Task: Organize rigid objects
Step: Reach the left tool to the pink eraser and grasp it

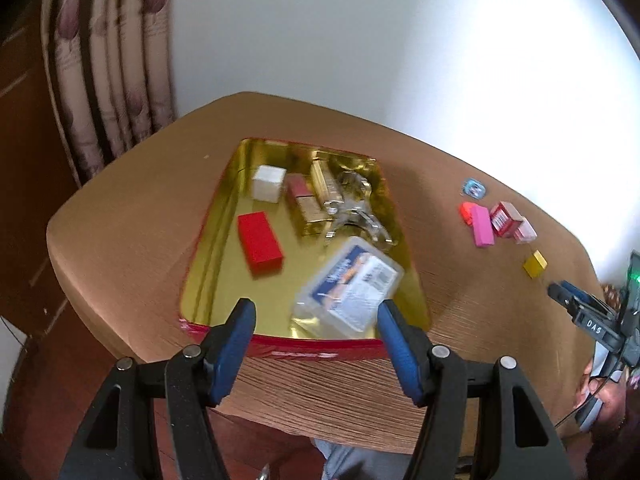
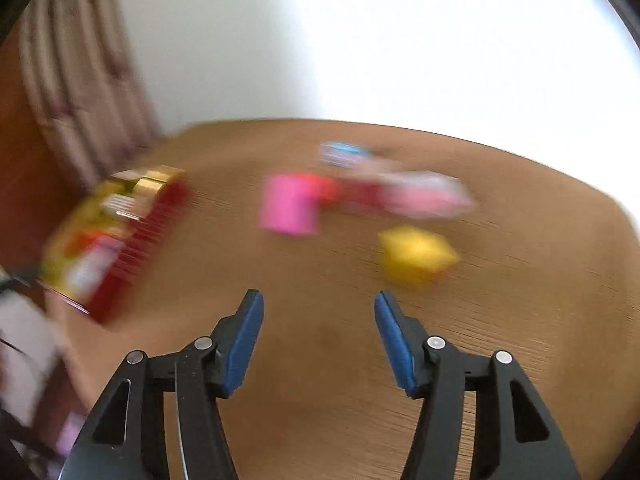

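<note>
Left wrist view shows one gold-lined red tin tray (image 1: 208, 240) on the wooden bench (image 1: 120, 216), holding one red rectangular block (image 1: 260, 247) with its long axis running front to back, one white cube (image 1: 269, 183), and one clear plastic case (image 1: 347, 284) lying diagonally. Left gripper (image 1: 316, 316) hovers with jaws wide, holding nothing. Right gripper (image 2: 318, 308) has jaws apart and empty above the bench; one yellow cube (image 2: 414, 254) and one pink block (image 2: 289, 210) lie beyond it, blurred.
</note>
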Demonstrator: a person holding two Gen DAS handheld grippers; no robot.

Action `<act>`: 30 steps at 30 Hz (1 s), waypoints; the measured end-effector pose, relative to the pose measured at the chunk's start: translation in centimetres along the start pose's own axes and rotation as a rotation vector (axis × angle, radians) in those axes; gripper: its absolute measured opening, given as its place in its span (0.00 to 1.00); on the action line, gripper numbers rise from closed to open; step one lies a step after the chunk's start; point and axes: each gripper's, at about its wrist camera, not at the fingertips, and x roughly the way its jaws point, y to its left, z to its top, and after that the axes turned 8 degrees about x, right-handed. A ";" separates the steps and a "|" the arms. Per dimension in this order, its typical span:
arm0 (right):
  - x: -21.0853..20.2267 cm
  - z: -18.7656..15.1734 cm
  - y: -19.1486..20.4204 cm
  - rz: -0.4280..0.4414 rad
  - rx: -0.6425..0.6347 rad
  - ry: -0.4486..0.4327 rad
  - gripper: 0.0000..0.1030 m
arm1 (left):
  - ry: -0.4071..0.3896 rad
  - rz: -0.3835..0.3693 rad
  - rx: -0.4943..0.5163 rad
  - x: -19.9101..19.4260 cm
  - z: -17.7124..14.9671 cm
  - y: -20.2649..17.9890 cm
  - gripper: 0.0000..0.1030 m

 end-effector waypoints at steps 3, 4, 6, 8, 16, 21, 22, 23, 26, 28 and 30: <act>-0.6 -1.5 -5.7 -0.133 0.034 0.000 0.54 | 0.018 -0.029 0.039 0.2 0.4 -2.6 0.63; -0.7 -1.8 -6.9 -0.154 0.051 -0.002 0.54 | 0.033 -0.056 0.044 0.6 0.7 -3.7 0.63; -1.0 -2.4 -9.8 -0.150 0.120 -0.008 0.56 | 0.051 -0.115 0.049 1.2 1.5 -5.6 0.63; -1.1 -2.5 -11.4 -0.125 0.187 -0.016 0.57 | 0.076 -0.170 0.063 2.1 2.3 -7.8 0.63; -1.6 -2.3 -11.0 -0.028 0.216 -0.046 0.67 | 0.154 -0.246 0.124 9.0 7.5 -16.7 0.64; -1.6 -2.9 -12.1 0.048 0.301 -0.052 0.67 | 0.217 -0.236 0.093 14.6 9.6 -19.1 0.64; -1.5 -2.9 -12.1 0.057 0.301 -0.049 0.67 | 0.227 -0.224 0.089 15.8 9.9 -19.4 0.64; -1.5 -2.8 -12.0 0.066 0.296 -0.046 0.67 | 0.233 -0.217 0.089 16.6 10.1 -19.6 0.64; -1.5 -2.8 -11.7 0.089 0.278 -0.045 0.68 | 0.244 -0.169 0.111 18.7 10.7 -20.4 0.64; -1.4 -2.8 -11.6 0.105 0.277 -0.040 0.68 | 0.249 -0.154 0.125 19.8 11.0 -20.9 0.64; -1.5 -2.9 -11.7 0.118 0.278 -0.037 0.68 | 0.248 -0.142 0.125 20.6 11.1 -21.1 0.64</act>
